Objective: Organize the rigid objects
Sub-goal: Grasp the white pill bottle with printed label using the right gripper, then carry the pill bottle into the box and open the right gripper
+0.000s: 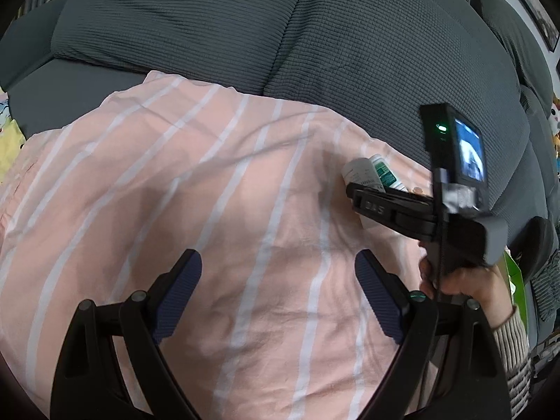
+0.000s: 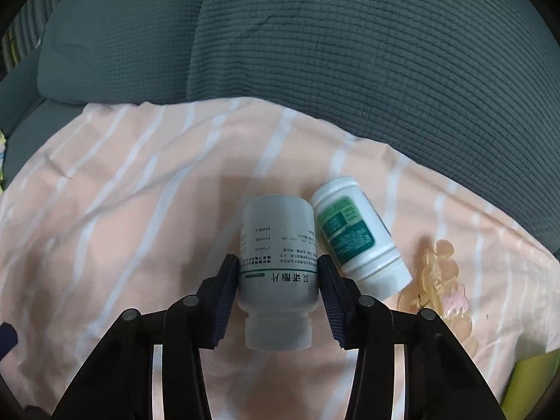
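Observation:
A grey-white pill bottle (image 2: 276, 231) lies on a pink striped cloth (image 2: 140, 210), its cap toward the camera. My right gripper (image 2: 278, 262) is shut on it, with both pads pressed against its sides. A white bottle with a green label (image 2: 353, 234) lies touching it on the right. In the left wrist view both bottles (image 1: 360, 171) show at the right, partly hidden behind the right gripper (image 1: 364, 192), which a hand (image 1: 465, 283) holds. My left gripper (image 1: 278, 259) hovers open over bare cloth with nothing between its fingers.
A translucent hair clip (image 2: 441, 280) lies on the cloth right of the bottles. Dark grey sofa cushions (image 1: 210, 17) rise behind the cloth. A yellow-green object (image 2: 532, 381) shows at the lower right edge.

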A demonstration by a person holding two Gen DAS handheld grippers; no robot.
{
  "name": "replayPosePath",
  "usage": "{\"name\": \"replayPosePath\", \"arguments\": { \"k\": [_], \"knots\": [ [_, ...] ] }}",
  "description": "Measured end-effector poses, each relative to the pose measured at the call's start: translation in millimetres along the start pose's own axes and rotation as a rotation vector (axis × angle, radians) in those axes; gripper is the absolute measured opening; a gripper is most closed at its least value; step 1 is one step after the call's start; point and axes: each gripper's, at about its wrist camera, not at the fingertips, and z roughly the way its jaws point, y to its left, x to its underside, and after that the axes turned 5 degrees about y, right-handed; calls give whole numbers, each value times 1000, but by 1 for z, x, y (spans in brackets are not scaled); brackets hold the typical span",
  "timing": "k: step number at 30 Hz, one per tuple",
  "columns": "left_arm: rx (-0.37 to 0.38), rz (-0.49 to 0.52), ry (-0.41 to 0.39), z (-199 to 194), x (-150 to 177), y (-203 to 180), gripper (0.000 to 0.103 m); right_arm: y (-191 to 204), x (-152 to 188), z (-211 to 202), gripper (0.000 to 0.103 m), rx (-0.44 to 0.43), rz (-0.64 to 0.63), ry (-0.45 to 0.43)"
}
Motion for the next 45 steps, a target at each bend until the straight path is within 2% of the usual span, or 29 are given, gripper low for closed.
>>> {"name": "replayPosePath", "arguments": {
  "k": [4, 9, 13, 17, 19, 22, 24, 26, 27, 32, 36, 38, 45],
  "knots": [
    [5, -5, 2, 0, 0, -1, 89, -19, 19, -21, 48, -120, 100, -2],
    [6, -4, 4, 0, 3, -2, 89, -42, 63, -63, 48, -140, 213, -12],
    [11, 12, 15, 1, 12, -6, 89, -50, 113, -89, 48, -178, 283, -16],
    [1, 38, 17, 1, 20, -13, 89, -39, 145, -84, 48, -188, 272, 42],
    [4, 47, 22, 2, 23, -16, 89, -31, 149, -77, 48, -154, 252, 74],
    [10, 61, 28, 3, 28, -20, 89, -38, 153, -76, 48, -172, 279, 114],
    [10, 73, 32, 3, 32, -22, 89, -45, 155, -77, 54, -198, 313, 123],
    [17, 86, 38, 3, 35, -25, 89, -56, 158, -83, 66, -223, 355, 117],
    [24, 90, 43, 4, 37, -26, 89, -63, 159, -88, 67, -236, 376, 103],
    [78, 94, 79, 7, 42, -33, 88, -87, 165, -111, 67, -268, 428, 26],
    [156, 133, 115, 8, 52, -50, 88, -101, 163, -119, 67, -313, 465, -30],
    [184, 169, 126, 8, 58, -61, 87, -100, 160, -120, 63, -339, 454, -53],
    [263, 216, 211, 22, 74, -84, 75, -89, 152, -107, 62, -454, 424, -31]
  ]
}}
